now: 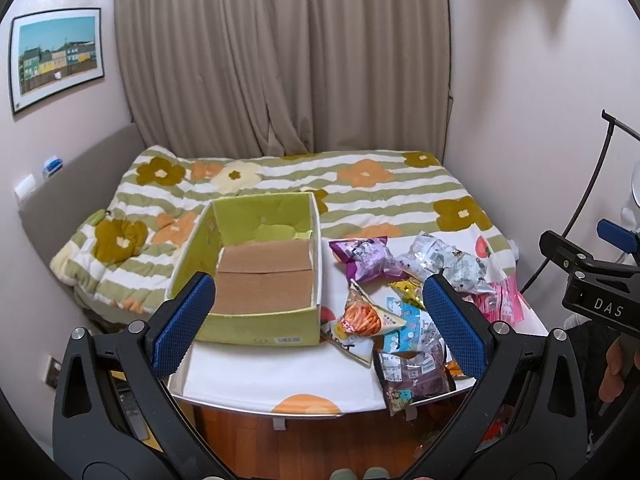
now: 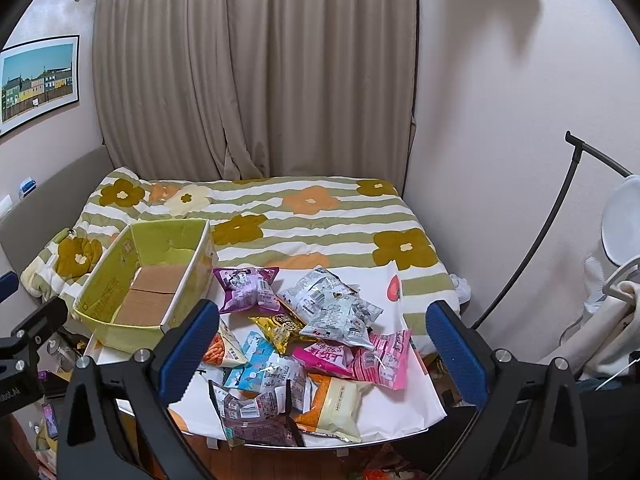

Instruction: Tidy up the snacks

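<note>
A green cardboard box [image 1: 260,316] [image 2: 120,332] with a bare brown bottom stands open on the left of a small white table [image 1: 256,380] [image 2: 416,400]. To its right lies a pile of snack packets: a purple one [image 1: 366,258] [image 2: 248,288], a silver one [image 1: 448,260] [image 2: 336,308], a gold one [image 2: 280,326], an orange one [image 1: 358,316], a light blue one [image 2: 260,368], a pink one [image 2: 360,354] and a cream one [image 2: 336,404]. My left gripper [image 1: 318,320] hovers open above the table's near edge, empty. My right gripper [image 2: 322,348] is open above the pile, empty.
Behind the table is a bed with a green striped flower quilt [image 1: 360,184] [image 2: 312,216], curtains beyond it. A black stand pole [image 2: 552,224] and white lamp [image 2: 622,220] are at the right. The right gripper's body [image 1: 592,280] shows at the right edge of the left wrist view. Wooden floor lies below.
</note>
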The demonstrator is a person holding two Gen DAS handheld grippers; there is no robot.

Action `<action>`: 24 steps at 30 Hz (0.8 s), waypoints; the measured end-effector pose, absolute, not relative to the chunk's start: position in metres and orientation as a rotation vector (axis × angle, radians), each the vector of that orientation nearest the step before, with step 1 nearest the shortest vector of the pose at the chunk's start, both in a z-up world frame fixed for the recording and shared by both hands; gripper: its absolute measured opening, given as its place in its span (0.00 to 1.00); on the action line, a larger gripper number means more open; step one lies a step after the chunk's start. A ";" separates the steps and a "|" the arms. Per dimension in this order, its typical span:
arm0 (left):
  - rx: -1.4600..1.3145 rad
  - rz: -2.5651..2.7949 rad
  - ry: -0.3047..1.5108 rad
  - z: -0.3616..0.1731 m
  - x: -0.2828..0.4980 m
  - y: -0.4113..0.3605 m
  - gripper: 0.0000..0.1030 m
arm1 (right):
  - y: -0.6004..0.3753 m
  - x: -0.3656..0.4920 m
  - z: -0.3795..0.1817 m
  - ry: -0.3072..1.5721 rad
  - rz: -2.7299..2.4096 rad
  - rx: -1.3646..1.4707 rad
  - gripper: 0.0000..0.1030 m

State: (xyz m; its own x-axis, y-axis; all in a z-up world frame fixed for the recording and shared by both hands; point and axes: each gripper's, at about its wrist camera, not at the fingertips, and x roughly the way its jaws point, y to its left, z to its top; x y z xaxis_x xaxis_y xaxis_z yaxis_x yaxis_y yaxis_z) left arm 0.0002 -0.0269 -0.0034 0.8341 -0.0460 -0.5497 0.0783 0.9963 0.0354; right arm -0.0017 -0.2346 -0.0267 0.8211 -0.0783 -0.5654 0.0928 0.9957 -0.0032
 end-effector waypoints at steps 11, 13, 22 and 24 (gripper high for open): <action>0.055 -0.076 0.592 -0.003 0.003 -0.028 1.00 | -0.236 -0.002 -0.026 0.604 -0.091 0.024 1.00; 0.055 -0.076 0.593 -0.003 0.003 -0.028 1.00 | -0.236 -0.002 -0.026 0.605 -0.092 0.021 1.00; 0.055 -0.078 0.601 -0.004 0.003 -0.029 1.00 | -0.236 -0.003 -0.027 0.605 -0.088 0.020 1.00; 0.057 -0.078 0.603 -0.004 0.003 -0.029 1.00 | -0.236 -0.002 -0.026 0.607 -0.088 0.022 1.00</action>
